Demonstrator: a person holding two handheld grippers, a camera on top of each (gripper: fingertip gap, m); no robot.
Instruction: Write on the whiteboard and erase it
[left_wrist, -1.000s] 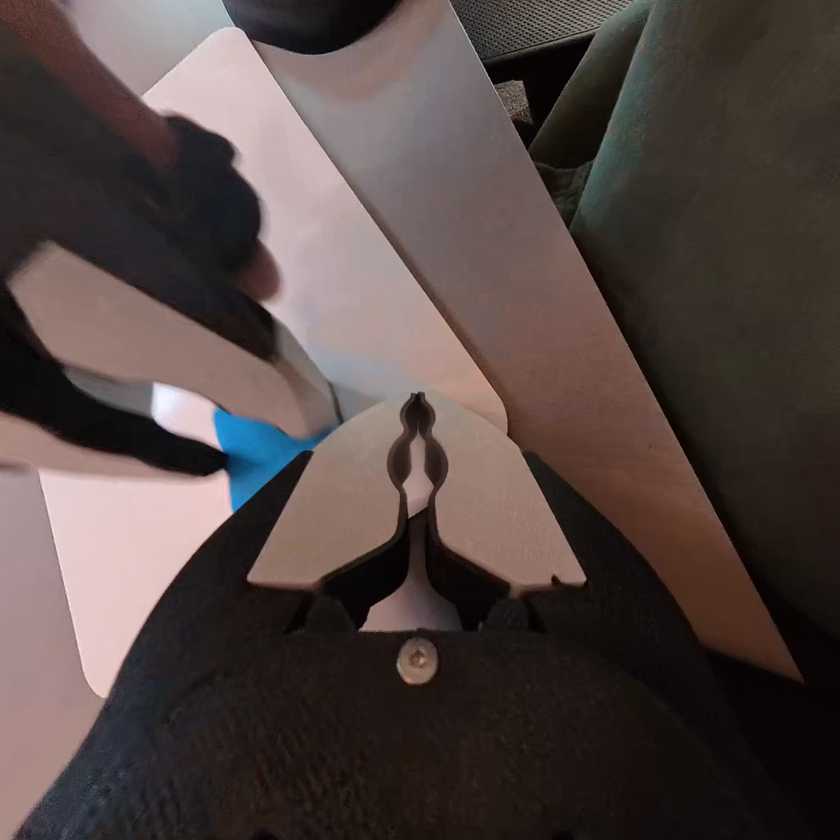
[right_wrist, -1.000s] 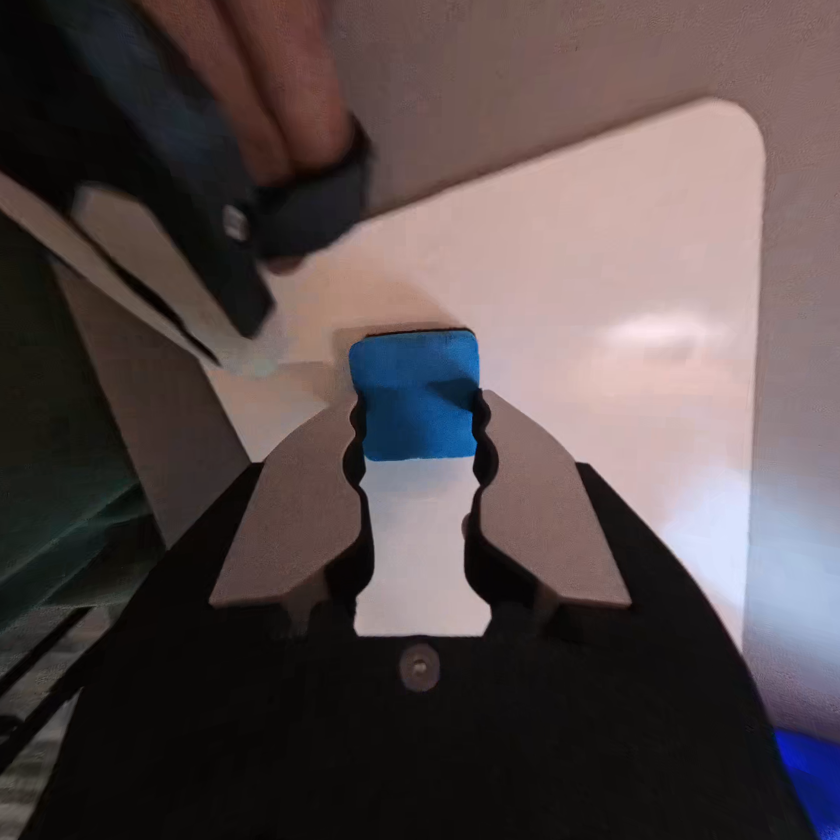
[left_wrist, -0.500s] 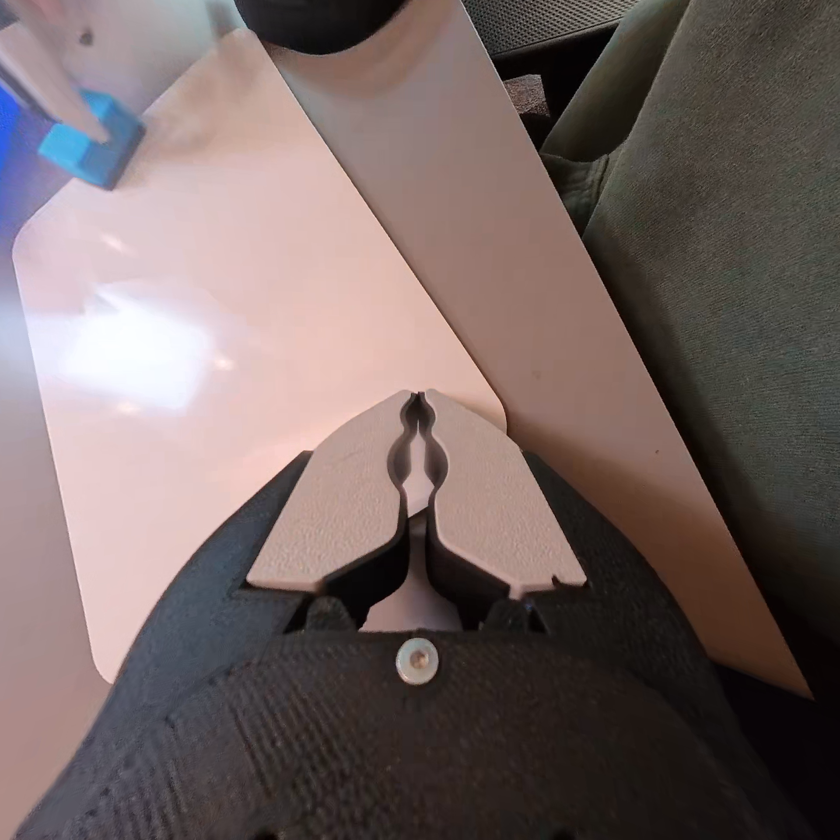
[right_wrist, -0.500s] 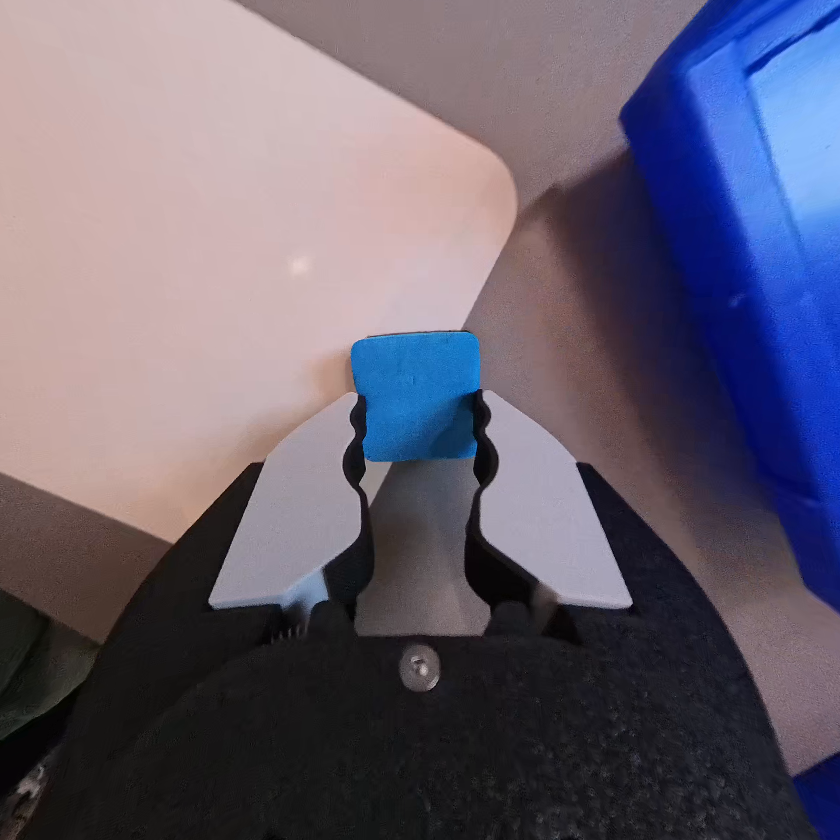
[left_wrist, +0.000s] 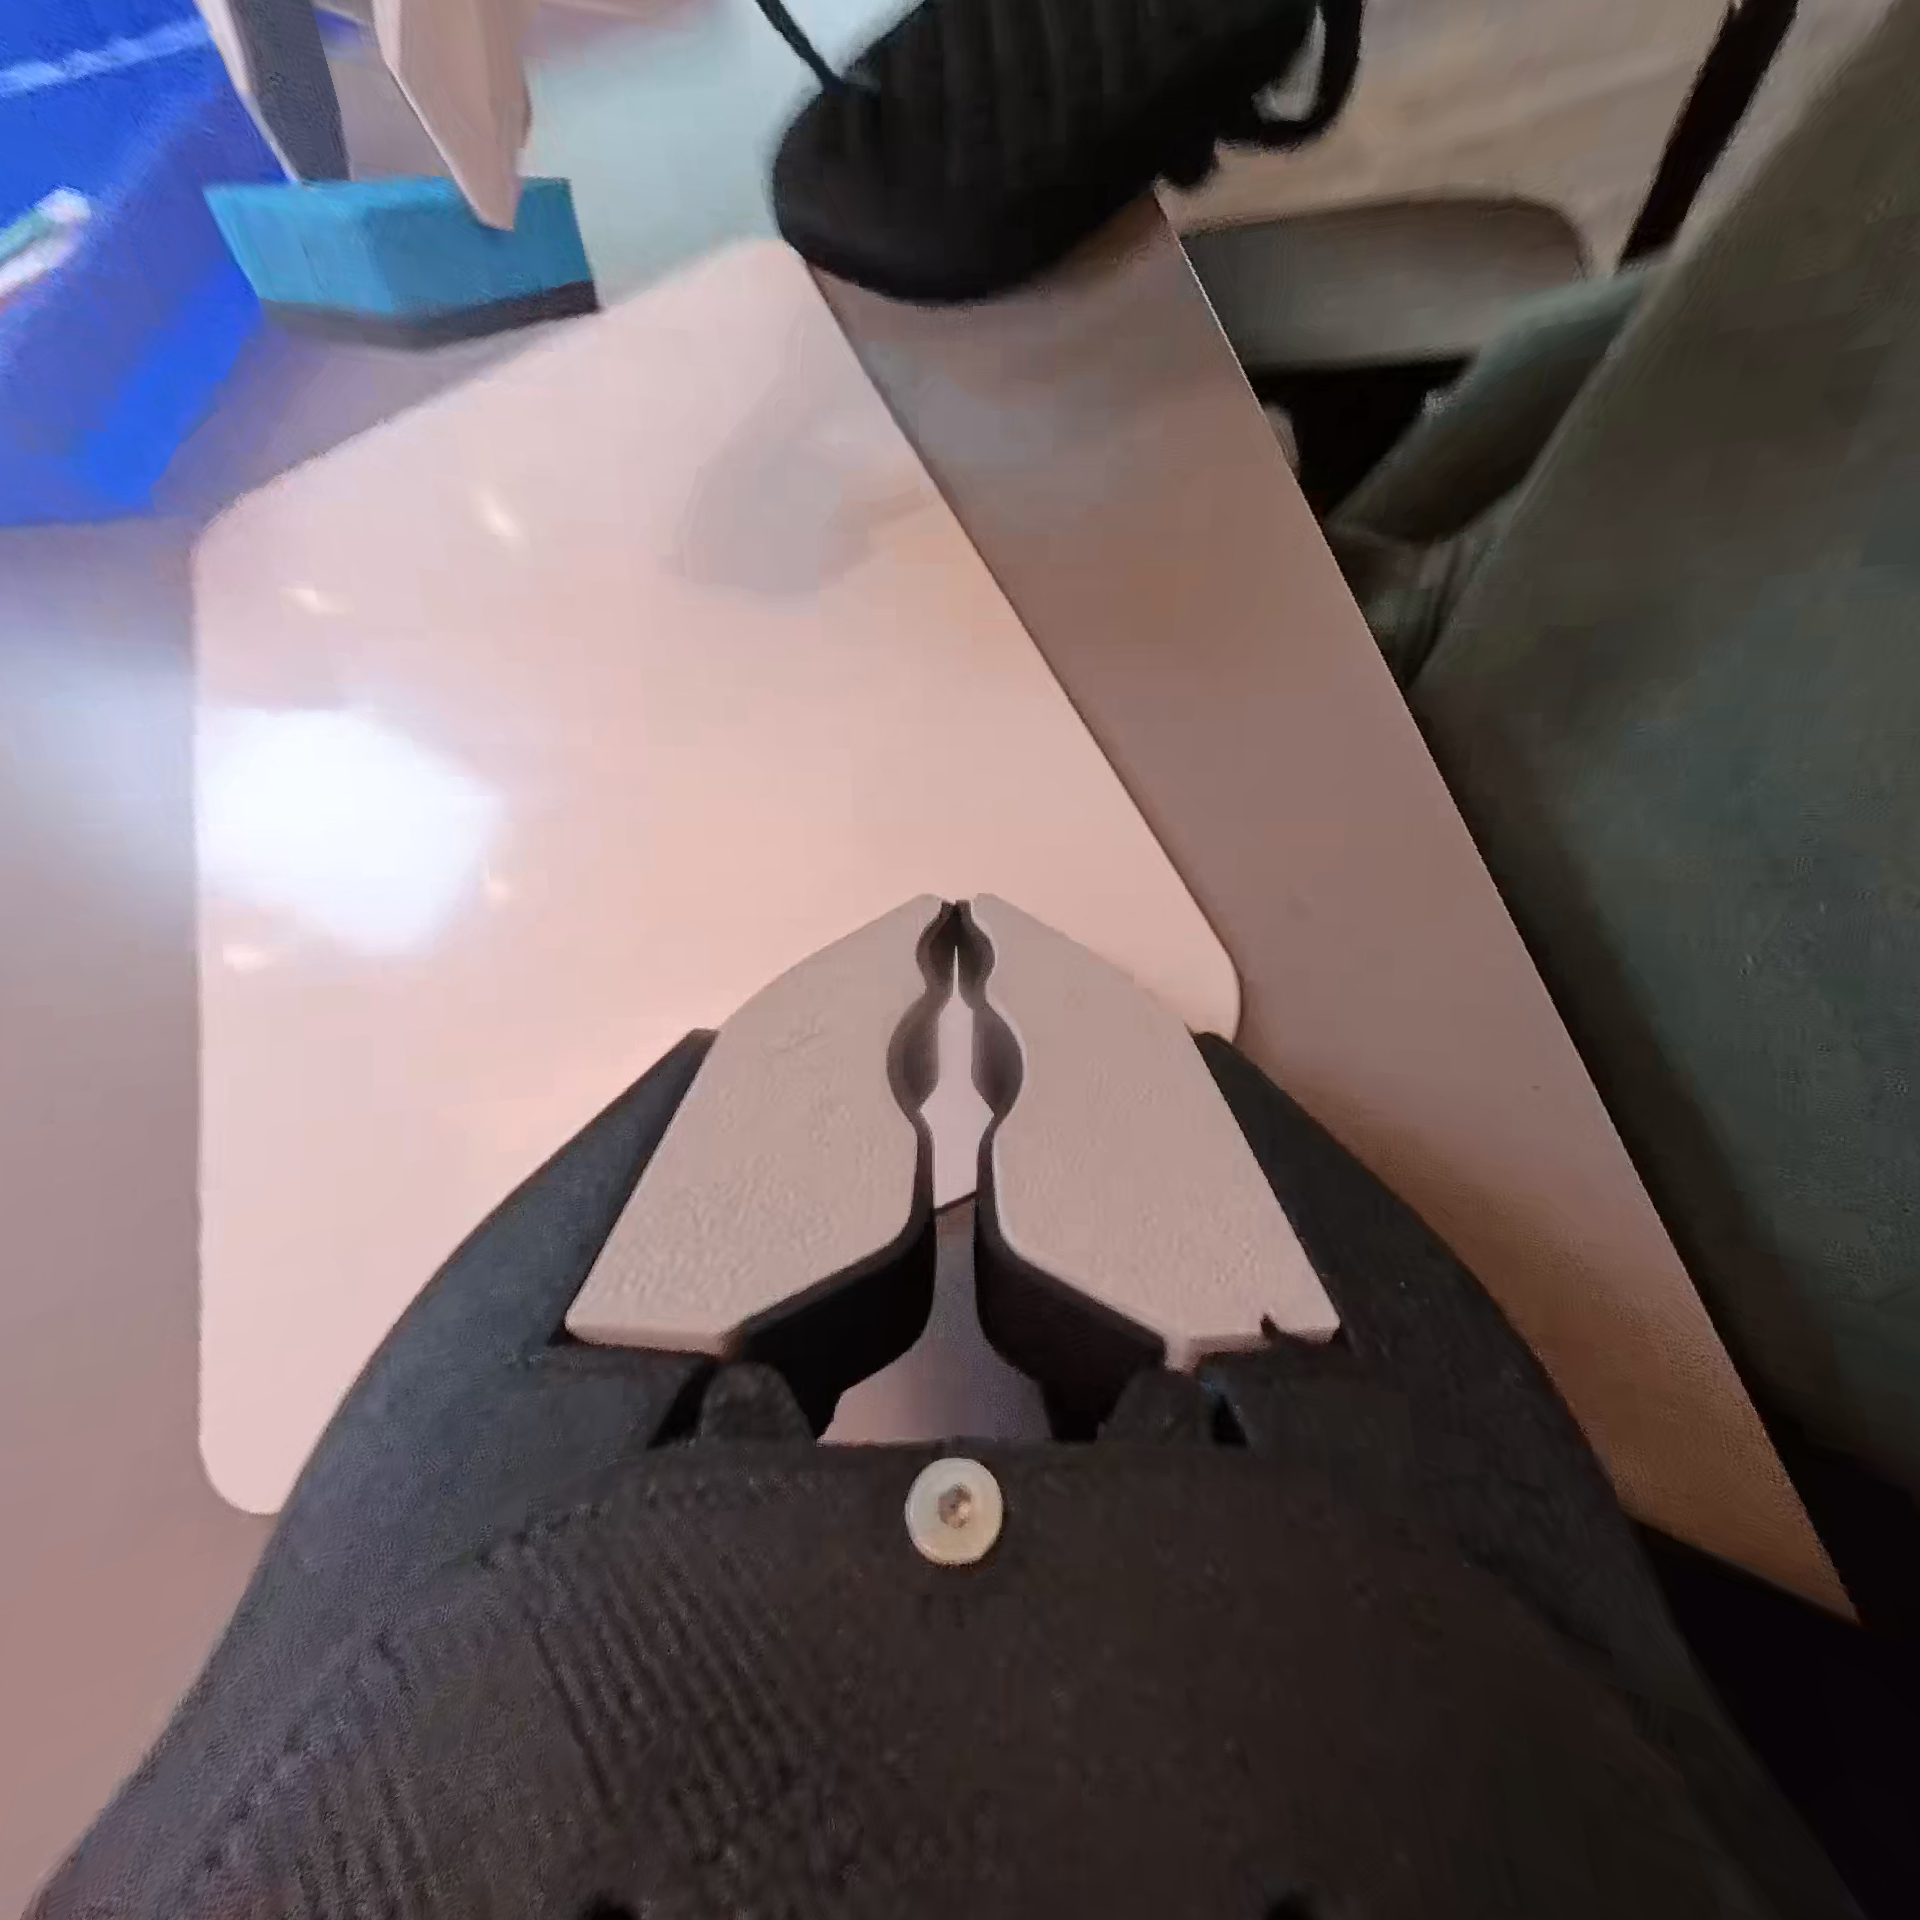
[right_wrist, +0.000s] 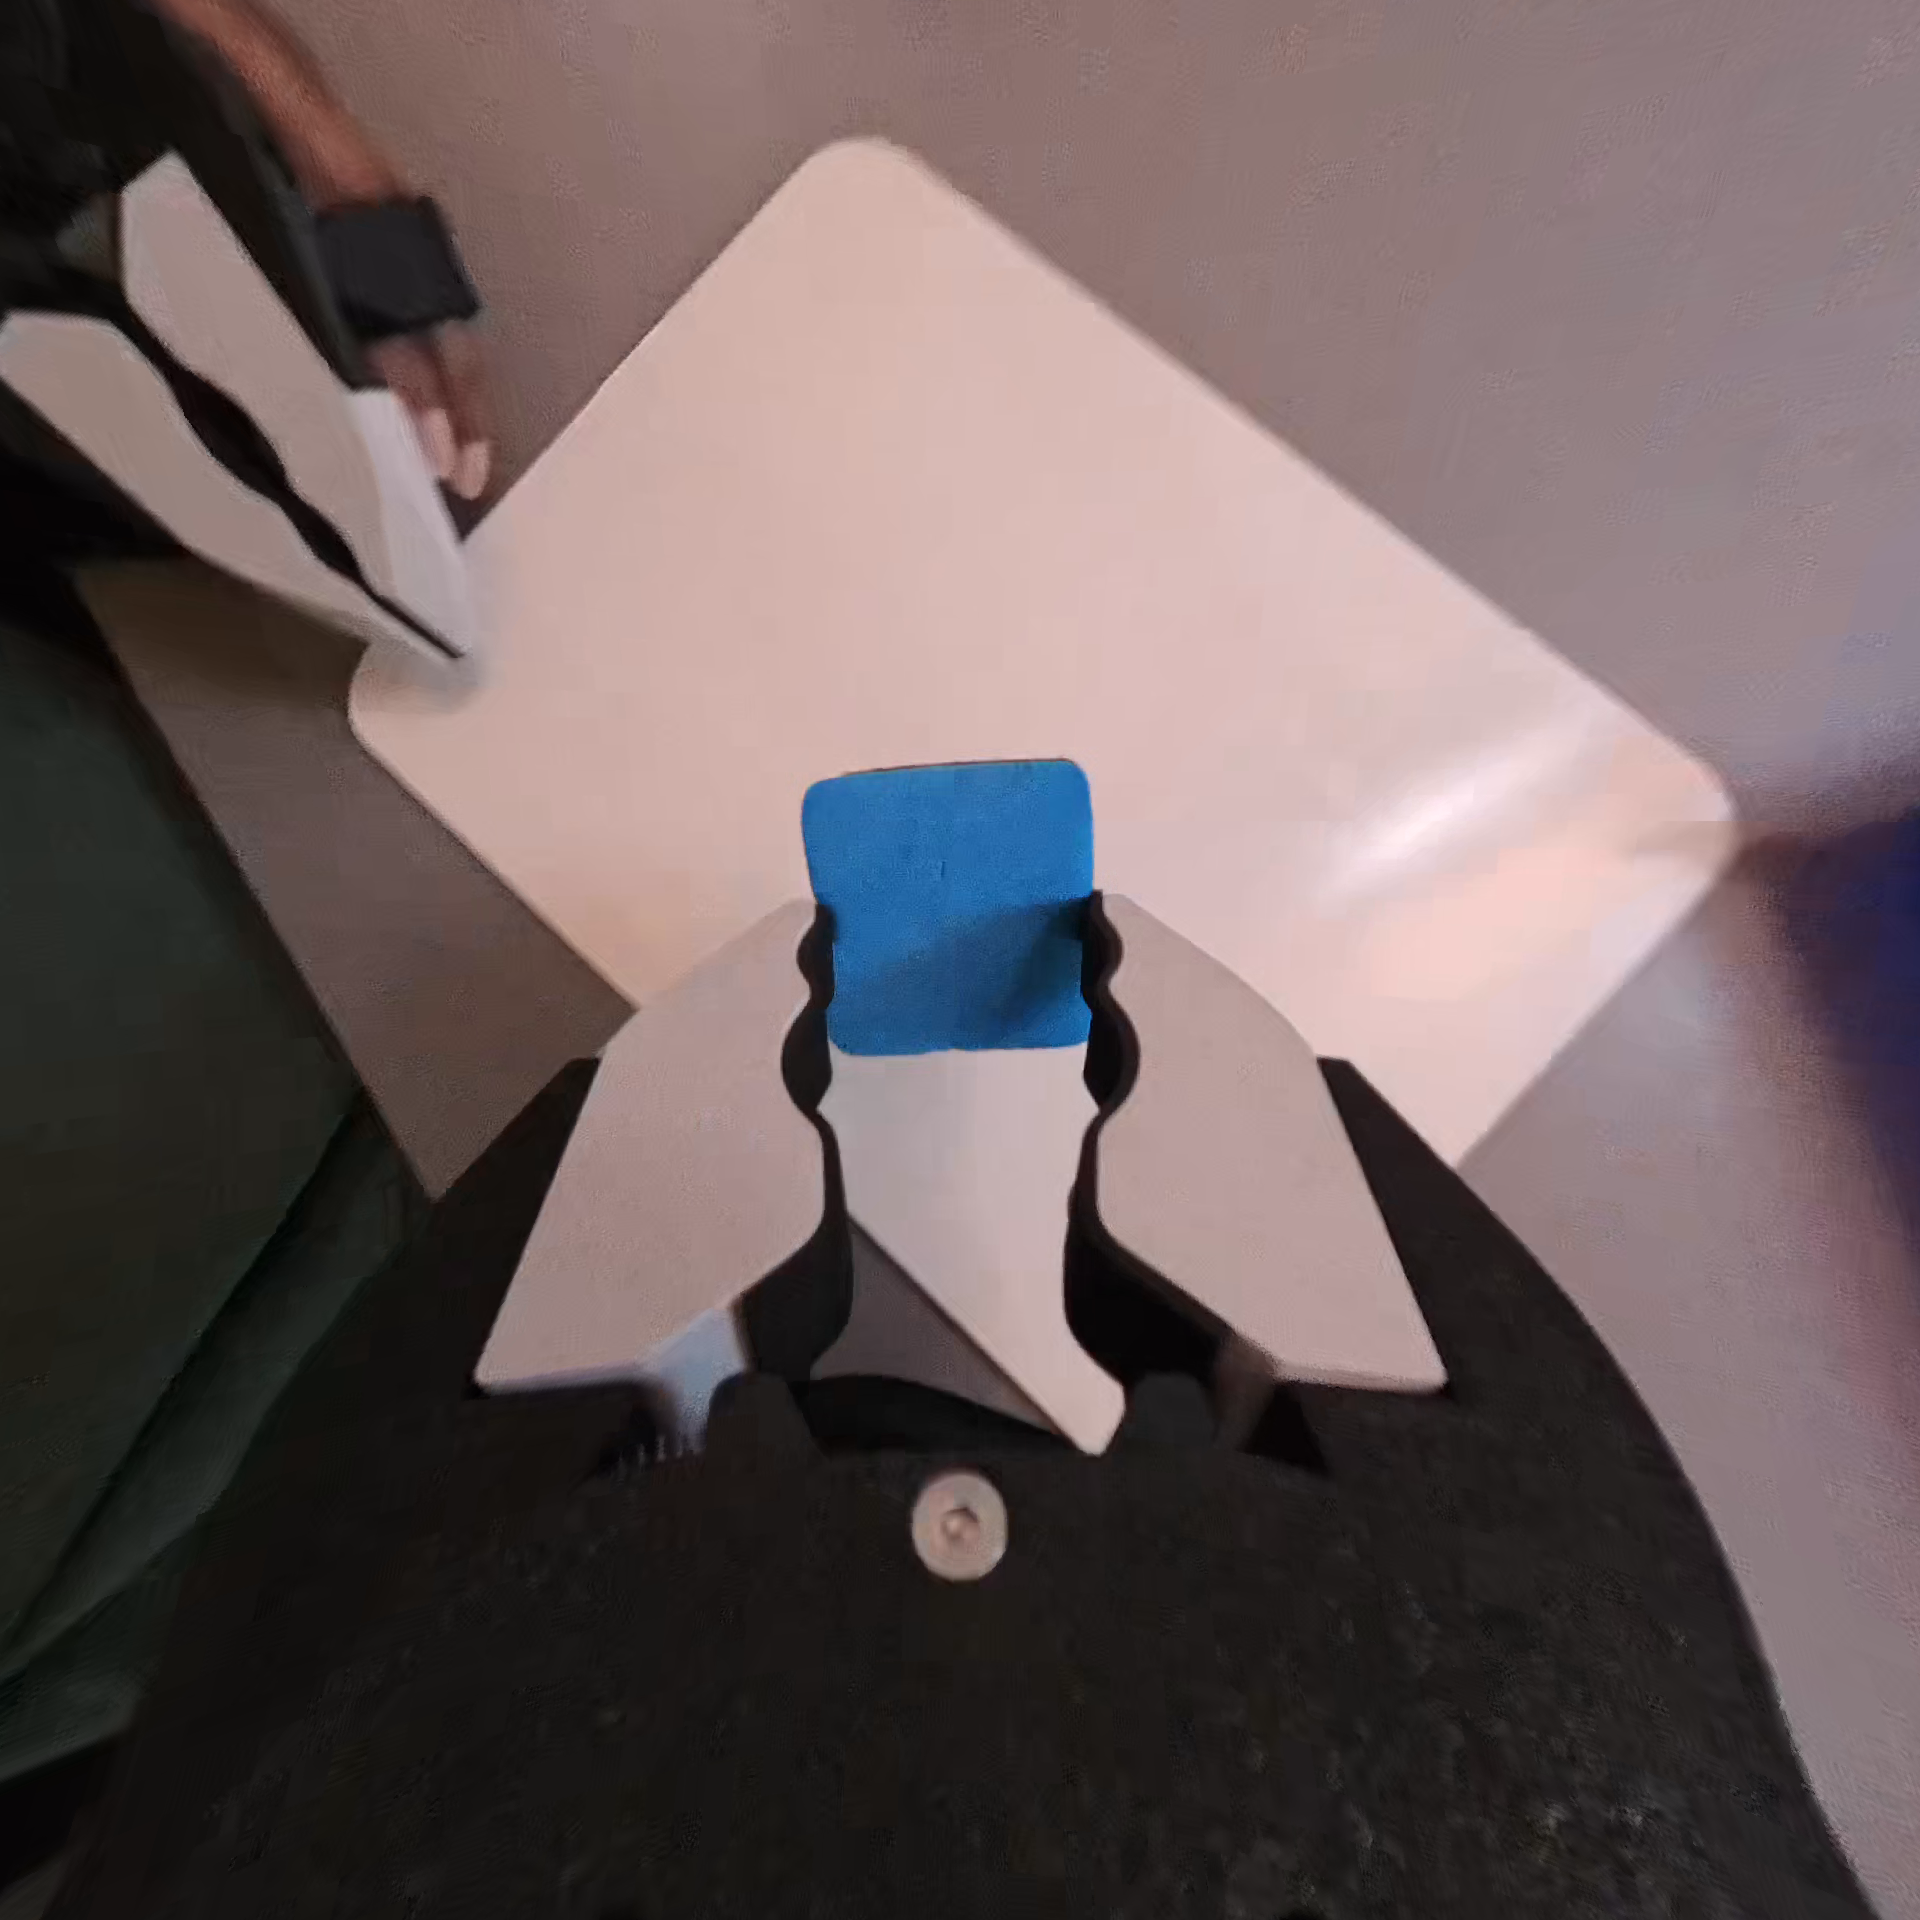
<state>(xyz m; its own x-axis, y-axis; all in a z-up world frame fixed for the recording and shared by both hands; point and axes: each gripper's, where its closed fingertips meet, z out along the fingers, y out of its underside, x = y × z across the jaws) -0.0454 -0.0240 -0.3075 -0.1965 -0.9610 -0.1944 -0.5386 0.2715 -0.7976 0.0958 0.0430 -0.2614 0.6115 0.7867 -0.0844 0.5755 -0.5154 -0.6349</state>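
Blue eraser (right_wrist: 951, 894) sits clamped in the right gripper (right_wrist: 954, 940) jaws above the whiteboard (right_wrist: 997, 582), which lies blank at the tabletop (right_wrist: 1455, 208) edge; erasing looks finished. Left gripper (left_wrist: 956, 914) jaws are closed, empty.

Left wrist view: low, close over near corner of whiteboard (left_wrist: 644, 790), facing forward along own fingers across board toward its far edge. Right wrist view: higher above whiteboard (right_wrist: 1039, 582), tilted down, board seen corner-on. Shared: whole whiteboard surface; each view also catches opposite gripper at board's edge.
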